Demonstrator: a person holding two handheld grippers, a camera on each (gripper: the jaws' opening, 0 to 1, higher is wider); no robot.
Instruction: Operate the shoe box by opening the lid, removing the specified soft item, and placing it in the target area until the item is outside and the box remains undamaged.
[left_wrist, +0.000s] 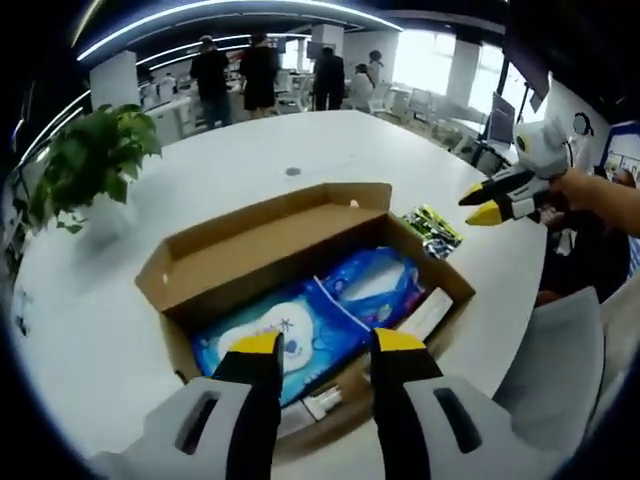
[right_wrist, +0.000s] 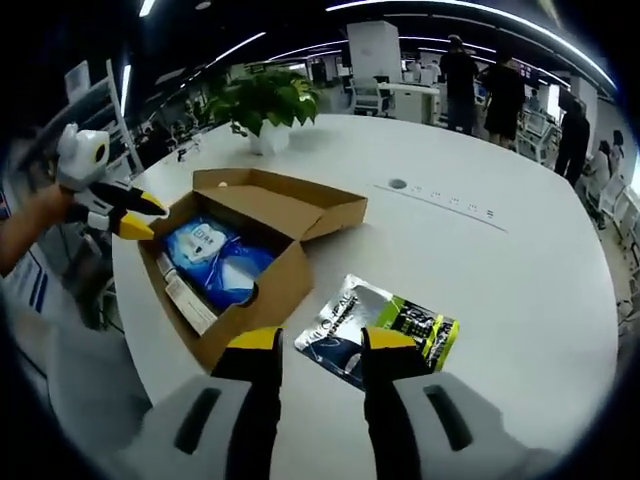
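My left claw (left_wrist: 325, 345) wide, empty, poised over open shoe box (left_wrist: 290, 240) on desk (left_wrist: 90, 340). Right claw (right_wrist: 318, 342) wide above foil packet (right_wrist: 385, 322). Blue soft pack (left_wrist: 300, 325) inside box: light, squashy, slippery film, I'd pinch edge seam.

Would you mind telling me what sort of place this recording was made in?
Most likely an open-plan office. A large white table carries the open cardboard box, a potted plant stands at its edge, and several people stand among desks, chairs and monitors under long ceiling light strips.
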